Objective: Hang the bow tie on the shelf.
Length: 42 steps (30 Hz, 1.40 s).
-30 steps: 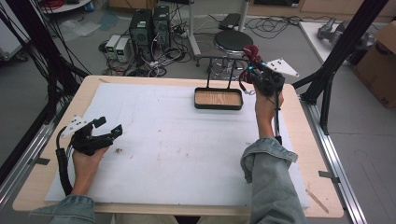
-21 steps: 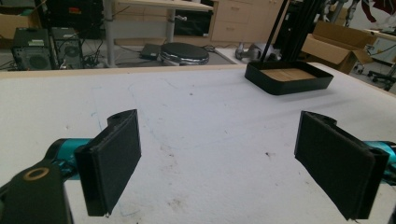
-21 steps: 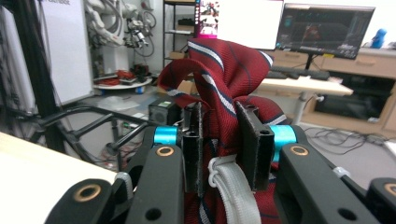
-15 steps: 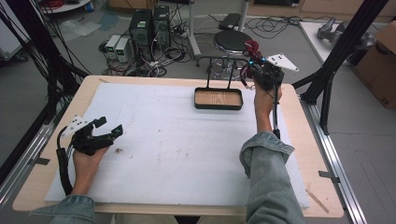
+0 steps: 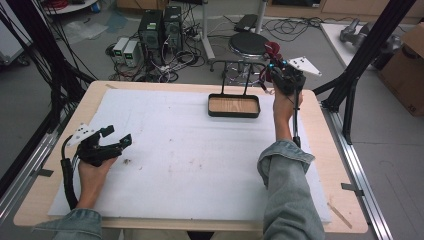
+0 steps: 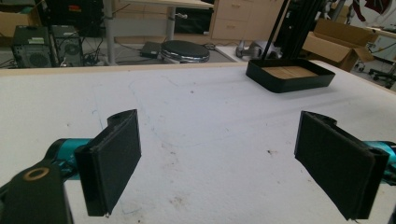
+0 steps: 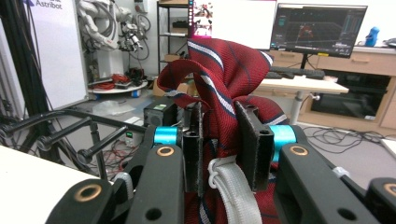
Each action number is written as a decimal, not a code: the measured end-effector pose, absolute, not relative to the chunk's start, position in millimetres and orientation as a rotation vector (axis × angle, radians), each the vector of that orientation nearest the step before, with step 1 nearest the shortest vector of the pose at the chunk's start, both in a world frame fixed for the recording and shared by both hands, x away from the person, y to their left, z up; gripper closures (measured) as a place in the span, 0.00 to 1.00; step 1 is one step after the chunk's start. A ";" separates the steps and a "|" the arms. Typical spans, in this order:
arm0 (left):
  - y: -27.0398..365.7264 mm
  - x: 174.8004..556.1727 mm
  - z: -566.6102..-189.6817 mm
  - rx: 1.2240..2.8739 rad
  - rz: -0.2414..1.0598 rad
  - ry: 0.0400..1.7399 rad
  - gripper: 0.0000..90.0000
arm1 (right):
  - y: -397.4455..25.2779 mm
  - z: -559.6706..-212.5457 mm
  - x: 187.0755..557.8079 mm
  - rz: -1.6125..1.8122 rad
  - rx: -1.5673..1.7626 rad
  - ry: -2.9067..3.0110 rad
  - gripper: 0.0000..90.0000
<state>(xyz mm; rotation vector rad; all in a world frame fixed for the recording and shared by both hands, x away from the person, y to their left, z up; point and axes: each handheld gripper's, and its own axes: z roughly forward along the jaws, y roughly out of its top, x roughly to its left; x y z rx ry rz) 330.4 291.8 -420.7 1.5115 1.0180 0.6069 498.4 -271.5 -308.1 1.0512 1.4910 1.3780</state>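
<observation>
Necktie (image 7: 219, 65) bunched in my right gripper (image 7: 219, 144).
Dark red cloth with white-and-navy stripes sat clamped between its jaws; my left gripper (image 6: 217, 154) gaped wide.

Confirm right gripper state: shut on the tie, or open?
Shut. In the right gripper view the right gripper has its jaws pressed against both sides of the red striped tie, which bunches up above them.

Dark red necktie (image 7: 219, 70) with white and navy diagonal stripes — bunched and folded, pinched between the right gripper (image 7: 221, 140) jaws, held in the air above the tabletop's far right corner — beside a white strap.
</observation>
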 end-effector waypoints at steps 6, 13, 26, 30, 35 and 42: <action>292.5 330.0 -421.2 1.515 0.605 1.017 0.16 | -267.4 -305.6 505.6 1.368 1.035 1.493 0.81; 293.6 330.0 -422.3 1.514 0.604 1.022 0.16 | -276.5 -314.7 513.2 1.369 1.093 1.468 0.81; 292.1 329.9 -422.5 1.520 0.602 1.019 0.16 | -283.5 -327.2 521.3 1.301 1.164 1.511 0.80; 291.5 330.0 -422.6 1.522 0.599 1.017 0.16 | -286.0 -331.7 523.4 1.296 1.204 1.534 0.80; 291.5 330.0 -422.7 1.524 0.600 1.018 0.16 | -287.9 -336.2 525.8 1.291 1.260 1.531 0.79; 291.1 330.3 -423.0 1.526 0.599 1.017 0.16 | -289.6 -339.4 526.9 1.283 1.288 1.533 0.76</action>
